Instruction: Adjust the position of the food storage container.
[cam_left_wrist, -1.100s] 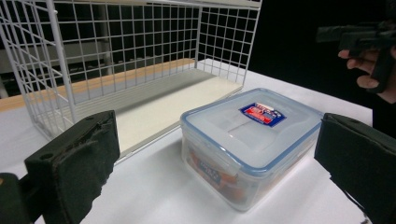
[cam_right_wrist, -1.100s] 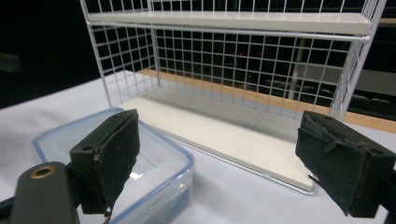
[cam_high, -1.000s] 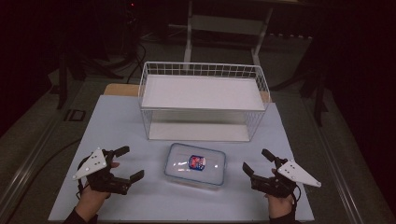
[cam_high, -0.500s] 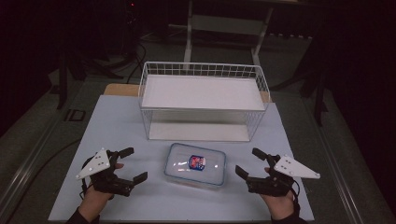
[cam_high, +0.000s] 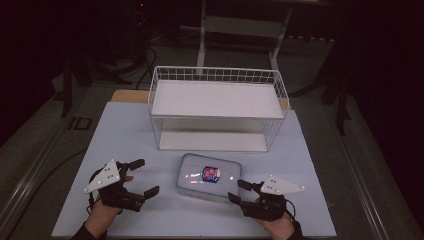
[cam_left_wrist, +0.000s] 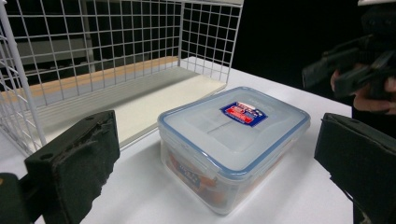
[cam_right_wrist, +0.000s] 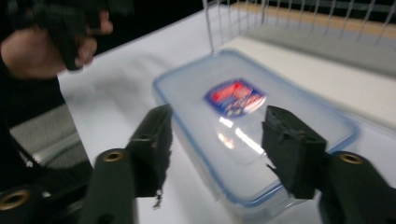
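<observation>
Lidded box (cam_high: 209, 175) on table (cam_high: 125, 130), before wire basket (cam_high: 216, 107), between both grippers.

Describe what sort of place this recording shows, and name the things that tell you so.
Probably a lab or recording workshop, not a home: a white table in a dark room, a wire basket, a lidded plastic food box, and metal stands behind.

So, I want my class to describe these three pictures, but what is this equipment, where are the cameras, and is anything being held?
A person holds a hand-operated grasping tool in each hand: the left tool and the right tool. One picture looks down from above; the other two come from cameras riding on each tool. On the white table lie a clear lidded plastic container and behind it a white wire basket. Nothing is held. The left tool is open wide. The right tool's jaws have just been closing, near the container's corner, not gripping it.
</observation>
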